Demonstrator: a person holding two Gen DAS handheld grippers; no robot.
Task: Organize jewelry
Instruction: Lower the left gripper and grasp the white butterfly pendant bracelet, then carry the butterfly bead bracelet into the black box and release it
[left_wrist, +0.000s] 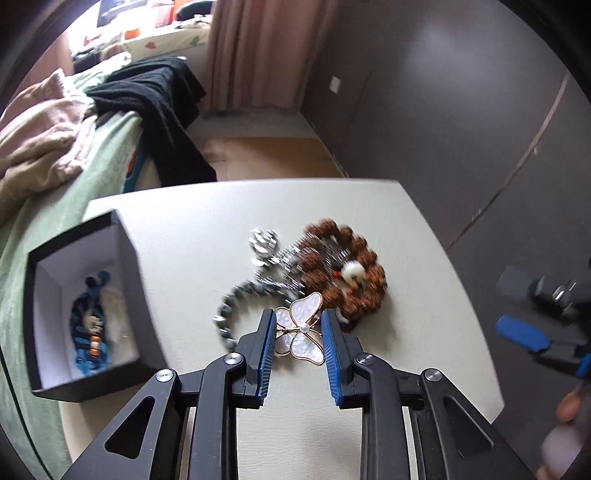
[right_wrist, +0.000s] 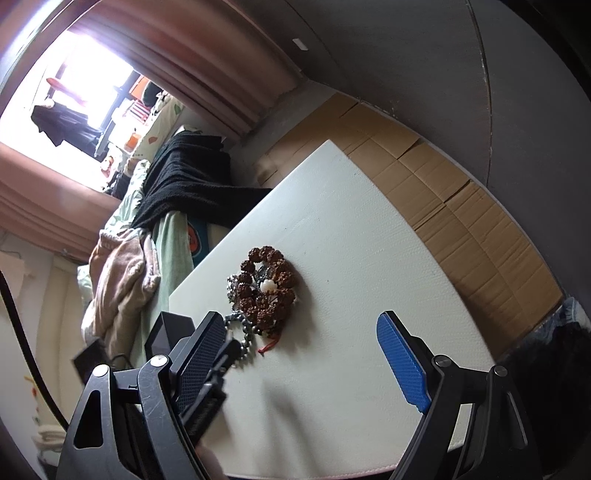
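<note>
A white and gold butterfly brooch (left_wrist: 300, 332) sits between the blue pads of my left gripper (left_wrist: 298, 317), which is shut on its wings just above the white table (left_wrist: 192, 229). Behind it lies a tangled heap: a brown bead bracelet (left_wrist: 354, 266) with a white bead, a silver chain (left_wrist: 267, 251) and a grey-green bead strand (left_wrist: 236, 299). My right gripper (right_wrist: 299, 321) hangs open over the table with nothing between its fingers, the brown bracelet (right_wrist: 269, 288) ahead of it. An open black box (left_wrist: 136, 280) at the left holds a blue beaded piece (left_wrist: 90, 332).
A bed with a green cover (left_wrist: 107, 155), pink bedding and a black garment (left_wrist: 166, 110) runs along the table's left side. Flattened cardboard (right_wrist: 461, 206) covers the floor beyond the table. A dark wall (left_wrist: 443, 110) stands behind it.
</note>
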